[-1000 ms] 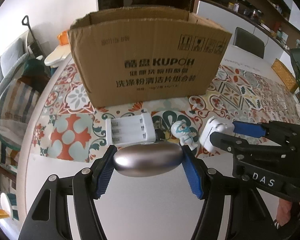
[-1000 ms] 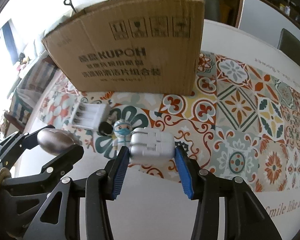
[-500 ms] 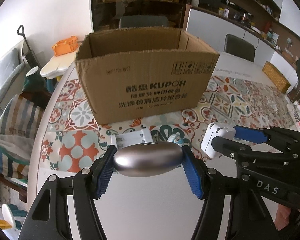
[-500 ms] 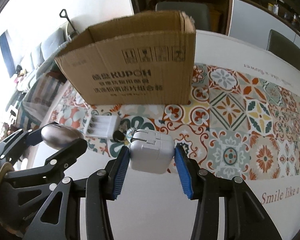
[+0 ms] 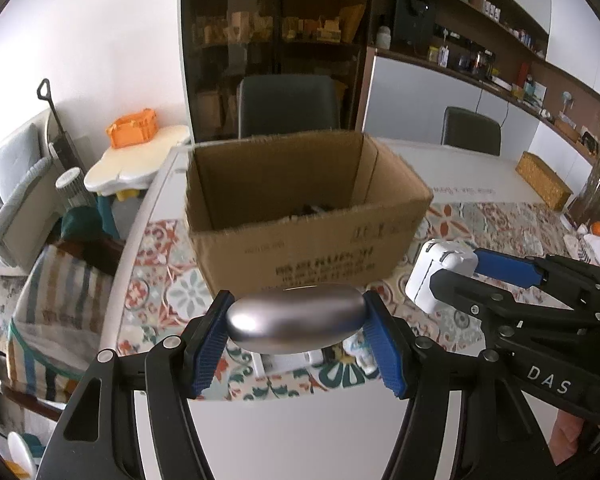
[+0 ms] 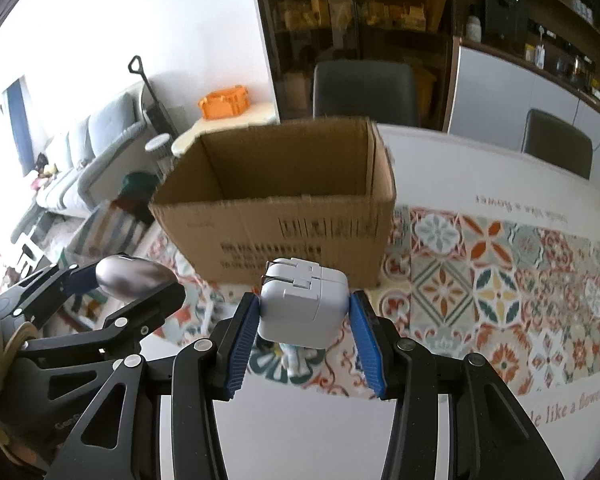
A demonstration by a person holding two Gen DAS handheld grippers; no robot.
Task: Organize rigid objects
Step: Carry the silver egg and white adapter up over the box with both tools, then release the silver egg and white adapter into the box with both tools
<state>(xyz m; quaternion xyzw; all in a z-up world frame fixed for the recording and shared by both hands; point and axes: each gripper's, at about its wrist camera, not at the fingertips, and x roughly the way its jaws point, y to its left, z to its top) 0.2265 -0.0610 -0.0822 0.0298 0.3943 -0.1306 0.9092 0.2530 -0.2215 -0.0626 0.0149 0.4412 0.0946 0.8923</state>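
Observation:
My left gripper [image 5: 298, 324] is shut on a smooth silver oval object [image 5: 296, 323], held in the air in front of an open cardboard box [image 5: 308, 236]. My right gripper [image 6: 304, 316] is shut on a white square power adapter [image 6: 302, 304] with folded prongs, also raised before the box [image 6: 284, 208]. The adapter [image 5: 440, 276] shows at the right of the left wrist view, and the silver oval [image 6: 134, 276] at the left of the right wrist view. Dark items lie at the box's bottom. A white battery charger [image 5: 288, 360] and a small figurine [image 5: 358, 348] lie on the table, mostly hidden behind the oval.
The table carries a patterned tile-print cloth [image 6: 500, 280]. Dark chairs [image 5: 288, 108] stand behind the table. A woven basket [image 5: 544, 178] sits at the far right. A sofa [image 6: 84, 152] and an orange crate [image 6: 224, 102] are off the table's left.
Both grippers have risen with their objects; the box's open top and inside now show, and the charger and figurine have dropped behind the silver oval.

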